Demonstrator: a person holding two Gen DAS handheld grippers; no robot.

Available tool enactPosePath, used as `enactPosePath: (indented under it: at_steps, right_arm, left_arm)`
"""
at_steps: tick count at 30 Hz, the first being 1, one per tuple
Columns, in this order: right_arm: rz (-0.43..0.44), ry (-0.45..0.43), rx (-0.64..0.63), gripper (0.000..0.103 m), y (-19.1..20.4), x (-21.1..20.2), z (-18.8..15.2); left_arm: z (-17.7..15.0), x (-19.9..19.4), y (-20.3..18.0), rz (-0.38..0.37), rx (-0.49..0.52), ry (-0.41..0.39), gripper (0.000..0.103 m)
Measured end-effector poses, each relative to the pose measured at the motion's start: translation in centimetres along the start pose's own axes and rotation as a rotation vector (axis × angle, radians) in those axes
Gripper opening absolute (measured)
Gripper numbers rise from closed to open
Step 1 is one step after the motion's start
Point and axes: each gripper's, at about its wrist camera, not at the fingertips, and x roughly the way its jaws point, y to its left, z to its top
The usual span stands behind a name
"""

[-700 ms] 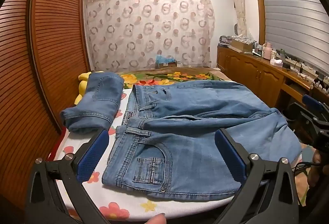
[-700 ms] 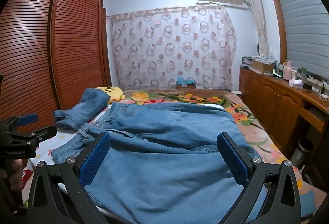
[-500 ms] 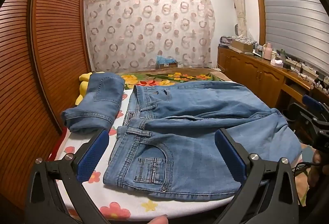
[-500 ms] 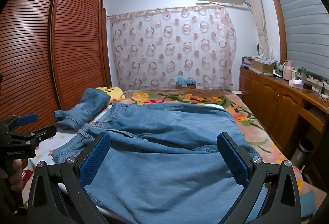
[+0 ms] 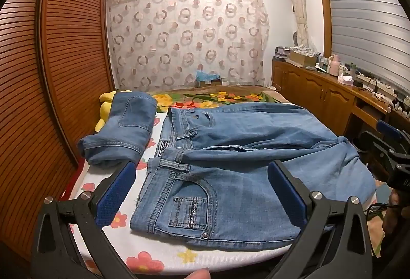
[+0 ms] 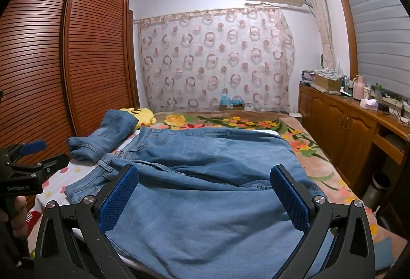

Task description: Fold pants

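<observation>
Left gripper (image 5: 202, 191): its two blue pads are spread wide apart. It is holding nothing. It is hanging over the near edge of the bed, above the waist end of the jeans.
Right gripper (image 6: 205, 198): its blue pads are also spread wide apart and holding nothing. It is hanging over the leg end of the jeans.
Jeans (image 5: 243, 163): light blue, lying flat across the bed, one half folded over the other. The waist and pocket are lying toward the left, and the legs are reaching to the right edge.
Folded jeans (image 5: 123, 130): a second blue pair, already folded up, sitting on the bed just left of the flat pair, near the wardrobe.
Bed (image 5: 153, 248): it is wearing a white sheet with flowers.
Yellow toy (image 5: 105, 104): it is lying behind the folded jeans, touching them.
Wardrobe (image 5: 64, 61): brown wood, standing along the left side.
Curtain (image 6: 215, 61): it is hanging at the far wall, with ring shapes on it.
</observation>
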Motion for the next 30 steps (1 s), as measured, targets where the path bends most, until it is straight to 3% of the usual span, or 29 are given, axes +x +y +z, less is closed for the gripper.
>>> enactPosePath:
  at_steps: [30]
  right_arm:
    - [0.002,-0.003,-0.004,0.103,0.34,-0.52,0.05]
  left_arm:
    - [-0.05,-0.11,0.02,0.0,-0.002,-0.008,0.103]
